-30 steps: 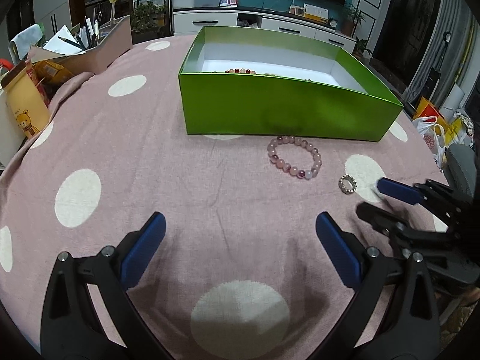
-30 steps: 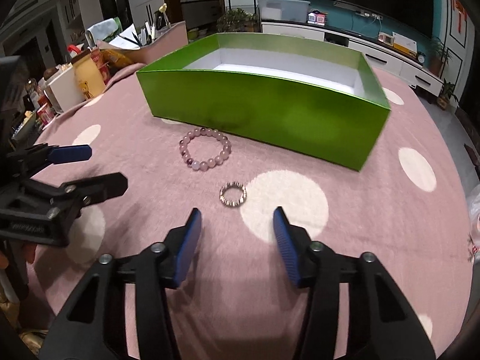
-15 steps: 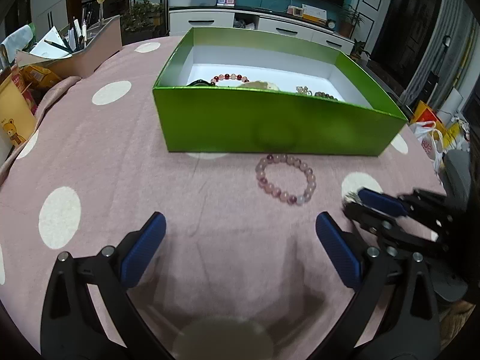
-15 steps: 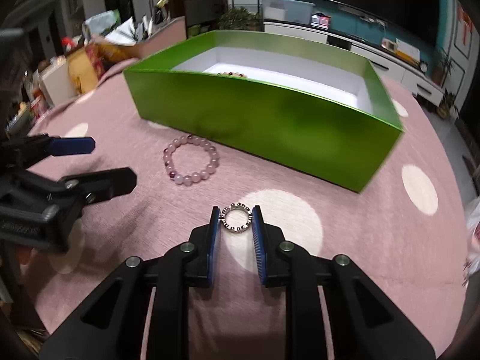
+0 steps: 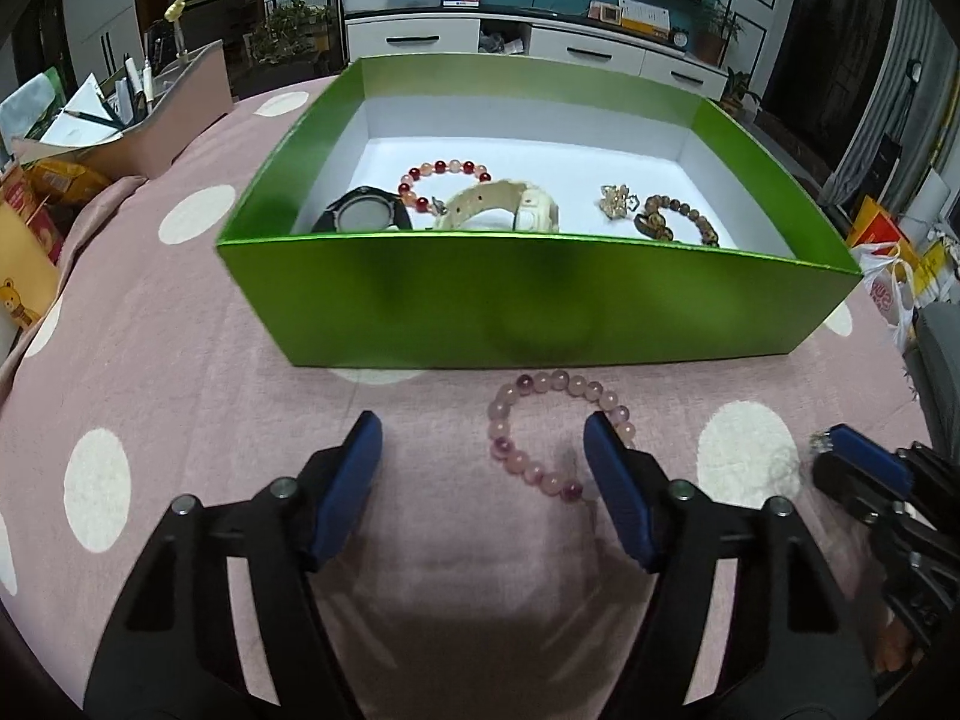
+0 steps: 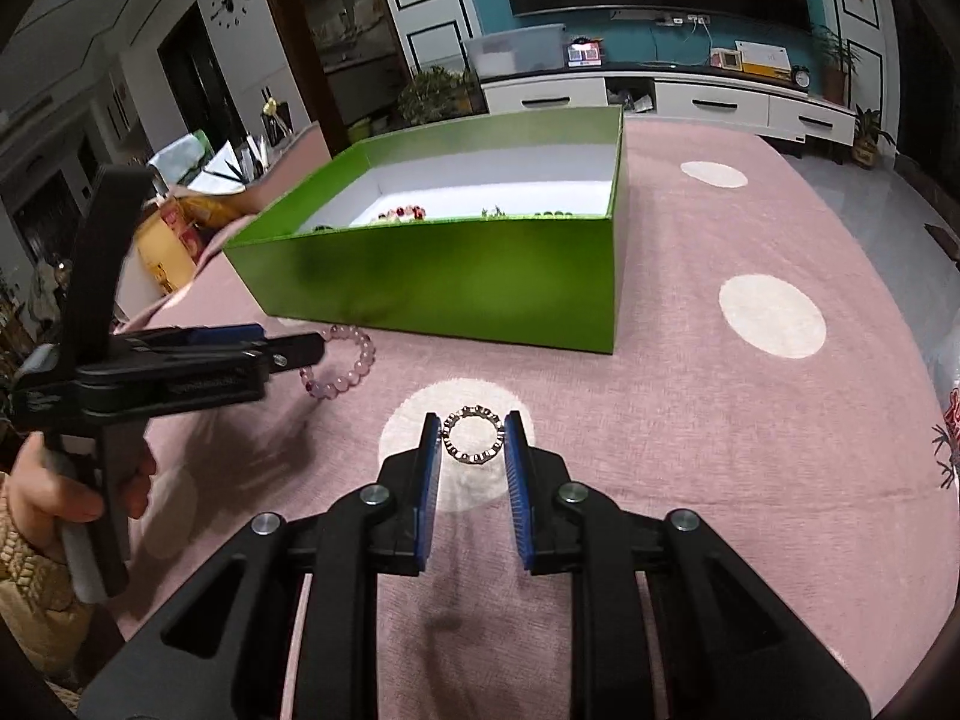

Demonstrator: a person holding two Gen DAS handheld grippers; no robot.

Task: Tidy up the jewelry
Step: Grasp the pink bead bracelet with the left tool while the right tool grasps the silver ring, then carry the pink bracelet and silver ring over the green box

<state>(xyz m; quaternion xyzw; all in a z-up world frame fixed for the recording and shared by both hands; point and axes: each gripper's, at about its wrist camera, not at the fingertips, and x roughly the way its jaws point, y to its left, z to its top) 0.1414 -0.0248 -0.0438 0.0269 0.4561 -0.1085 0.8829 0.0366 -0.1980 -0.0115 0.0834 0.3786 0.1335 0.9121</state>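
My right gripper (image 6: pixel 474 444) clenched the silver ring (image 6: pixel 473 435). My left gripper (image 5: pixel 483 450) was closing astride the pink bracelet's (image 5: pixel 555 435) right side; centring first seemed wise.

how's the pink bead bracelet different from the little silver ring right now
The pink bead bracelet is wider, made of round pale beads; the silver ring is small, metallic and notched. The bracelet lies free on the cloth, inside the closing left gripper, untouched; the ring is clamped in the right gripper. Both sit outside the green box.
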